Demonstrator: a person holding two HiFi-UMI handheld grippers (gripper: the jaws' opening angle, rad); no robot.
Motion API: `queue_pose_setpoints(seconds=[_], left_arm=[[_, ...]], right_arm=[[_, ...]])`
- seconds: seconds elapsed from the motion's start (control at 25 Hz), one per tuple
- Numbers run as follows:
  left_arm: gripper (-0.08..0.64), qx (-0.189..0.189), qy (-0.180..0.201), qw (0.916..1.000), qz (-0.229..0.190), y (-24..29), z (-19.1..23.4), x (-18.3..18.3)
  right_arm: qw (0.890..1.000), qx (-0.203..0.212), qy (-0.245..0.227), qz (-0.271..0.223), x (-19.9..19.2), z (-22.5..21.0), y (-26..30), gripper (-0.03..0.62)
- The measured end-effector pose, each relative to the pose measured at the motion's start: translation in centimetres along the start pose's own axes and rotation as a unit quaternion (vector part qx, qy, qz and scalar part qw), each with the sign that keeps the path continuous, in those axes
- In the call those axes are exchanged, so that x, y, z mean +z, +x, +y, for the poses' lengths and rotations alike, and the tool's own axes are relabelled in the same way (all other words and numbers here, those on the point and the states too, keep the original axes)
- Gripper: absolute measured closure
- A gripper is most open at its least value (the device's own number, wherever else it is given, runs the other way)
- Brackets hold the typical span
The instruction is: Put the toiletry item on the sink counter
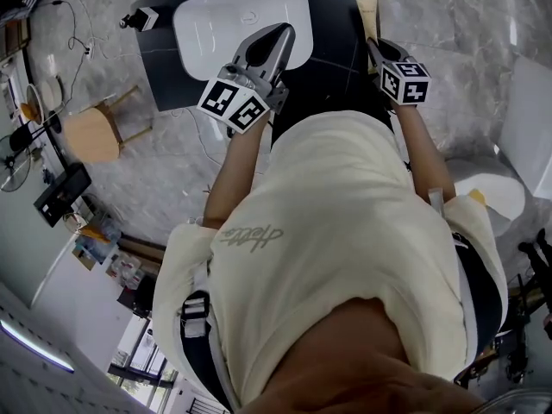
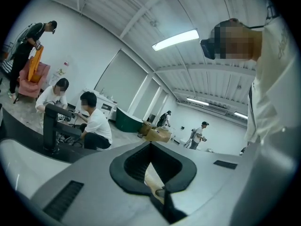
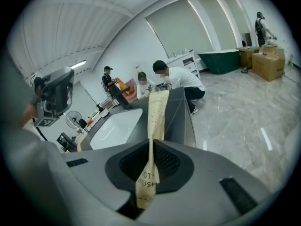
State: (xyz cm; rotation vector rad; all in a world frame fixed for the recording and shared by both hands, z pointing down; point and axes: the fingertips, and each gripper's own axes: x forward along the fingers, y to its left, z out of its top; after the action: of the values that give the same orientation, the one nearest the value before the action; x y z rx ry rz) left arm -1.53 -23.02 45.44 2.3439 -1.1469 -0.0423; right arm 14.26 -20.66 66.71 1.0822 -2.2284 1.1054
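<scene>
The toiletry item is a flat tan paper toothbrush pack. My right gripper is shut on its lower part, and the pack stands up past the jaws. In the head view the pack pokes out beyond the right gripper, above the right end of the dark sink counter. The white basin is set into the counter. My left gripper hovers over the basin's right part. In the left gripper view the left gripper has its jaws together with no object held.
A black faucet stands on the counter. A small black-and-white device sits at the counter's left corner. A wooden stool stands on the marble floor to the left. Two people crouch behind the counter.
</scene>
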Motion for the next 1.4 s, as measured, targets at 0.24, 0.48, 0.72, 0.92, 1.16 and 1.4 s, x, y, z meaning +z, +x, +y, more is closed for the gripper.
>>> queue_pose_setpoints(seconds=[0.24, 0.48, 0.72, 0.92, 1.16, 1.4], left_arm=[[0.557, 0.000, -0.016, 0.9998, 0.008, 1.6, 1.4, -0.3], [0.557, 0.003, -0.027, 0.9996, 0.004, 1.4, 3.0, 0.2], [0.557, 0.004, -0.031, 0.9995, 0.006, 0.9, 3.9, 0.6], [0.557, 0.002, -0.033, 0.9994, 0.009, 0.4, 4.6, 0.5], [0.557, -0.003, -0.035, 0.9993, 0.011, -0.9, 4.7, 0.1], [0.557, -0.012, -0.033, 0.9994, 0.005, -2.1, 4.2, 0.3]], right_arm=[[0.999, -0.019, 0.012, 0.032, -0.7, -1.0, 2.0, 0.571], [0.998, -0.042, 0.017, 0.047, -1.1, -1.4, 3.4, 0.571], [0.996, -0.063, 0.019, 0.065, -2.1, -1.6, 4.2, 0.568], [0.995, -0.073, 0.019, 0.068, -2.3, -1.7, 4.6, 0.544], [0.994, -0.087, 0.010, 0.061, -1.8, -1.3, 4.3, 0.506], [0.995, -0.093, -0.001, 0.047, -1.0, -0.1, 3.0, 0.506]])
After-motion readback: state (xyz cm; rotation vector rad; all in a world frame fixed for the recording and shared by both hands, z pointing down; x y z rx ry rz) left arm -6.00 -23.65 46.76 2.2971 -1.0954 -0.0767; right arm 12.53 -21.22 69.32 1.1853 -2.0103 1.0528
